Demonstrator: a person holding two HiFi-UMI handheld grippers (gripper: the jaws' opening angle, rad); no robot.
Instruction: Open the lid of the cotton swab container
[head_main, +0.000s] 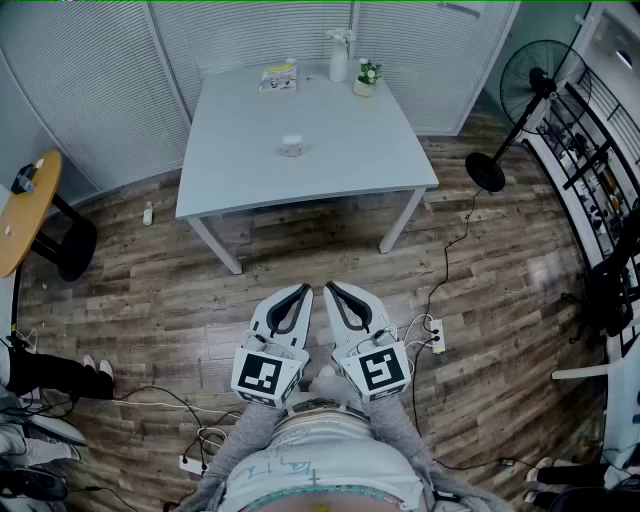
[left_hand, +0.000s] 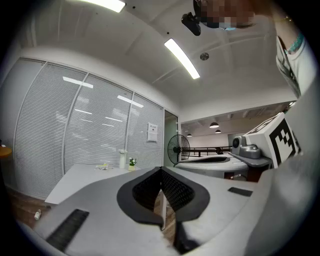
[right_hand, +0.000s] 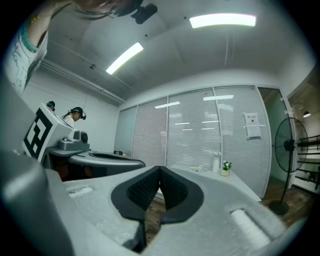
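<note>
Both my tongs are shut tight with nothing in them. My left tongs (head_main: 303, 290) and my right tongs (head_main: 332, 288) sit side by side close to me, over the wood floor (head_main: 150, 300). The cotton swab container (head_main: 292, 146) stands far off on the gray table (head_main: 240, 170).

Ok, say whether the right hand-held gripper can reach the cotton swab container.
Probably not yet: the right hand-held gripper is short of the table, and the cotton swab container sits mid-table. Path looks clear.

Cotton swab container (head_main: 292, 146) too small to tell if lidded; bystander's legs (head_main: 52, 373) cropped
</note>
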